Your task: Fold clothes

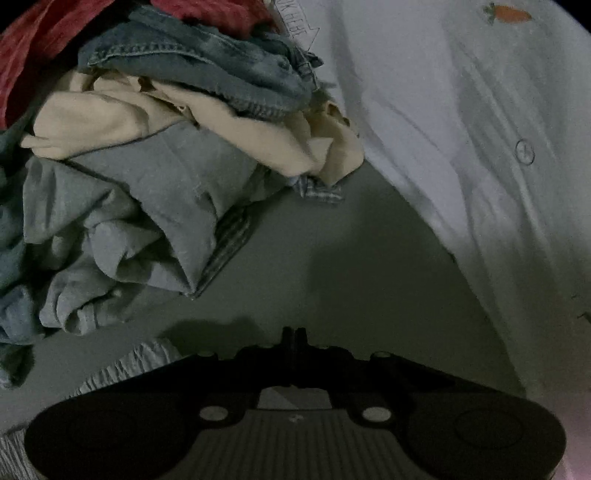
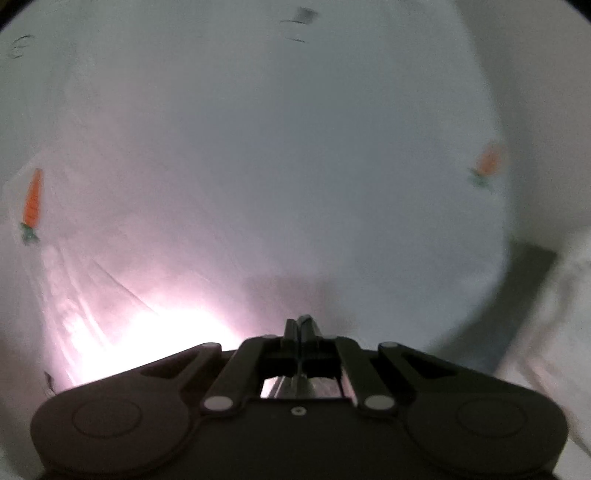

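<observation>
Grey, dim and flat, the surface [image 1: 332, 266] under your left hand-held gripper [image 1: 295, 332] carries a heap of unfolded clothes at its far left side. On top of that heap lies a denim garment [image 1: 207, 70], with a red garment [image 1: 44, 48] behind it, a cream garment [image 1: 229, 125] beneath the denim, and a pale grey-blue garment [image 1: 147, 206] slumped lowest, its hem touching the grey surface. A small checked scrap of cloth [image 1: 319, 190] pokes out under the cream one.

To the right of the heap, well apart from the denim, a white garment [image 1: 461, 147] printed with small carrots [image 1: 509, 14] spreads across the surface; one round button [image 1: 524, 151] shows on it. A ruffled pale edge of fabric [image 1: 122, 365] lies just beside your left hand-held gripper's body.

Your left hand-held gripper has its fingers pressed together, and nothing is seen between them; they point down at bare grey surface.

In the right wrist view, the white garment [image 2: 277, 166] fills nearly everything, blurred, with one carrot at the left edge [image 2: 32, 201] and another at the right [image 2: 487, 164]. Your right hand-held gripper [image 2: 299, 323] also has its fingers pressed together; whether a thin fold of the white cloth is caught between them you cannot tell. A dark grey strip [image 2: 517, 288] shows past the garment's right edge.
</observation>
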### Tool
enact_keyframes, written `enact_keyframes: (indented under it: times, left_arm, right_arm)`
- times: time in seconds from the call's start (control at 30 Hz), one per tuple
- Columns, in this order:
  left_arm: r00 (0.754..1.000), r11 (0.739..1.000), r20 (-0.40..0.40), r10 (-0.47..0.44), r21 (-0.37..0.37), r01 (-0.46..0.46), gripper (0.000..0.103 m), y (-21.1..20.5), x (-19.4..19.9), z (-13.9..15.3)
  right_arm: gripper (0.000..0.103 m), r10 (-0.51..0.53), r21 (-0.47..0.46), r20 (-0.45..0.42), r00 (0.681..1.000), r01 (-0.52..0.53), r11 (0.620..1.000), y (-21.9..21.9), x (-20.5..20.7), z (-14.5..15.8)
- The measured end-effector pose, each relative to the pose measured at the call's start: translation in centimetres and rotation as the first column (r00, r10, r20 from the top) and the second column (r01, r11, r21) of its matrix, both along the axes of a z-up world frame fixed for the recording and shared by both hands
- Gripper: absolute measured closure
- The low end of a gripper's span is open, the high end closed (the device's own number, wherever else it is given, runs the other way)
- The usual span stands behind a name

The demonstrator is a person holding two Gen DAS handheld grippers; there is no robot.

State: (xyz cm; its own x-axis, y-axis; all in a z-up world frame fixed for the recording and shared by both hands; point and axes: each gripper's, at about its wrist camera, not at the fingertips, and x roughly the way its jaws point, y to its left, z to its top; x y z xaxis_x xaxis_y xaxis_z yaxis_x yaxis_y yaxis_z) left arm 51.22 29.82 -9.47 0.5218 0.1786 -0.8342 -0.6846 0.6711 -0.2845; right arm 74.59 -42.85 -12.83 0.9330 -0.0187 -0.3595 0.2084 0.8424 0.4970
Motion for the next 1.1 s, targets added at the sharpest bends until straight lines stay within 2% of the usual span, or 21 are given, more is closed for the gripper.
enact_keyframes:
  times: [0.03, 0.07, 0.1, 0.13, 0.17, 0.23, 0.3, 0.4, 0.5, 0.57, 0.6, 0.7, 0.8, 0.87, 0.93, 0.97, 1.03, 1.1]
  left_arm:
    - [1.0, 1.0, 0.005, -0.025, 0.004, 0.025, 0.103, -0.5, -0.1, 0.1]
    - [0.998, 0.998, -0.001, -0.063, 0.014, 0.063, 0.103, -1.5, -0.1, -0.1]
    - [0.994, 0.994, -0.013, -0.104, 0.025, 0.105, 0.103, -2.5, -0.2, -0.3]
    - [0.989, 0.989, -0.025, -0.144, 0.037, 0.145, 0.1, -3.6, -0.1, -0.6]
    - [0.982, 0.981, -0.038, -0.186, 0.05, 0.188, 0.093, -4.7, -0.2, -1.0]
    - [0.965, 0.964, -0.065, -0.256, 0.062, 0.26, 0.083, -7.1, -0.7, -1.8]
    - [0.949, 0.949, -0.088, -0.303, 0.057, 0.308, 0.079, -9.1, -1.3, -2.8]
    - [0.934, 0.939, -0.139, -0.329, 0.055, 0.339, 0.075, -11.3, -2.7, -4.1]
    - [0.925, 0.927, -0.169, -0.342, 0.102, 0.361, 0.069, -12.8, -3.4, -4.7]
    - [0.919, 0.923, -0.191, -0.344, 0.111, 0.368, 0.062, -13.3, -3.4, -4.8]
    - [0.919, 0.924, -0.198, -0.341, 0.11, 0.367, 0.061, -13.5, -3.7, -4.8]
    - [0.911, 0.917, -0.214, -0.352, 0.117, 0.382, 0.059, -14.1, -4.2, -4.9]
    - [0.889, 0.89, -0.239, -0.389, 0.149, 0.43, 0.053, -15.3, -4.6, -4.9]
    - [0.887, 0.883, -0.244, -0.392, 0.171, 0.437, 0.051, -15.9, -5.0, -5.0]
    - [0.892, 0.89, -0.24, -0.383, 0.161, 0.426, 0.049, -15.7, -4.8, -5.0]
    - [0.894, 0.895, -0.239, -0.38, 0.151, 0.421, 0.047, -15.5, -4.6, -5.0]
    - [0.895, 0.9, -0.24, -0.376, 0.135, 0.414, 0.045, -15.2, -4.1, -4.9]
    - [0.897, 0.904, -0.243, -0.37, 0.13, 0.408, 0.044, -15.0, -3.8, -4.9]
  right_arm:
    - [0.097, -0.015, 0.021, 0.035, 0.999, 0.014, 1.0, 0.3, 0.6, -0.2]
    - [0.089, -0.041, 0.03, 0.019, 0.999, 0.04, 0.999, 0.5, 1.5, -0.7]
    - [0.073, -0.057, 0.019, -0.047, 0.997, 0.058, 0.998, 0.7, 2.4, -1.3]
    - [0.073, -0.068, -0.006, -0.122, 0.99, 0.068, 0.998, 0.9, 2.9, -2.0]
    - [0.073, -0.08, -0.031, -0.154, 0.985, 0.076, 0.997, 1.2, 2.6, -2.9]
    - [0.072, -0.091, -0.047, -0.166, 0.982, 0.084, 0.995, 1.6, 0.2, -4.8]
    - [0.071, -0.108, -0.024, -0.226, 0.968, 0.105, 0.994, 1.8, -2.7, -7.2]
    - [0.073, -0.112, 0.022, -0.325, 0.939, 0.126, 0.992, 2.4, -6.5, -11.1]
    - [0.08, -0.062, 0.069, -0.369, 0.927, 0.094, 0.993, 3.7, -8.6, -14.1]
    - [0.086, -0.032, 0.07, -0.364, 0.931, 0.061, 0.996, 5.2, -8.7, -14.9]
    - [0.091, -0.015, 0.065, -0.36, 0.933, 0.041, 0.997, 5.6, -8.4, -15.3]
    - [0.095, 0.031, 0.035, -0.362, 0.932, -0.019, 0.999, 7.4, -6.9, -15.7]
    - [0.095, 0.097, 0.084, -0.377, 0.921, -0.07, 0.994, 8.9, -5.8, -16.1]
    - [0.089, 0.146, 0.146, -0.393, 0.908, -0.095, 0.985, 10.4, -5.7, -16.6]
    - [0.079, 0.157, 0.135, -0.424, 0.892, -0.11, 0.985, 12.1, -5.5, -17.1]
    - [0.08, 0.162, 0.122, -0.439, 0.884, -0.12, 0.985, 12.9, -5.3, -17.4]
    - [0.101, 0.176, 0.101, -0.451, 0.875, -0.146, 0.984, 14.3, -4.6, -17.5]
    - [0.101, 0.19, 0.08, -0.427, 0.884, -0.172, 0.982, 15.5, -4.0, -17.0]
